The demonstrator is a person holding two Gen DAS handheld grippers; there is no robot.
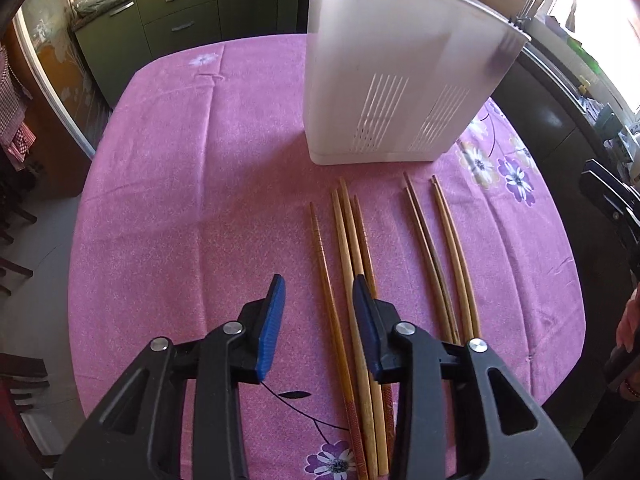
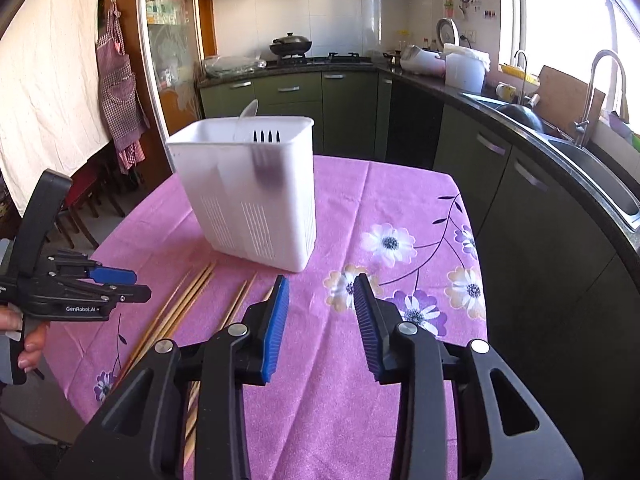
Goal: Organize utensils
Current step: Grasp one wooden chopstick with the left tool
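Wooden chopsticks (image 1: 352, 264) lie side by side on the pink flowered cloth of the desk (image 1: 180, 200), their thin tips pointing at the white slotted utensil holder (image 1: 392, 80) that stands upright just beyond them. They fall into two loose groups: four near the left gripper (image 1: 319, 308) and four more to its right, with bare cloth between. The left gripper's blue-padded fingers (image 1: 272, 320) stand partly apart and hold nothing; one chopstick runs through the gap below them, and the rest of that group passes under the right finger. The right gripper (image 2: 321, 308) hovers over bare flowered cloth to the right of the sticks, its fingers likewise partly apart and empty. In the right wrist view a fork and a pale spoon (image 2: 249, 118) already stand in the holder.

The step in hand looks like picking up chopsticks with the left gripper. It would go best by straddling a pair near their thick ends, closing squarely across them so neither rolls away, then lifting tips-down into a free compartment without nudging the light holder
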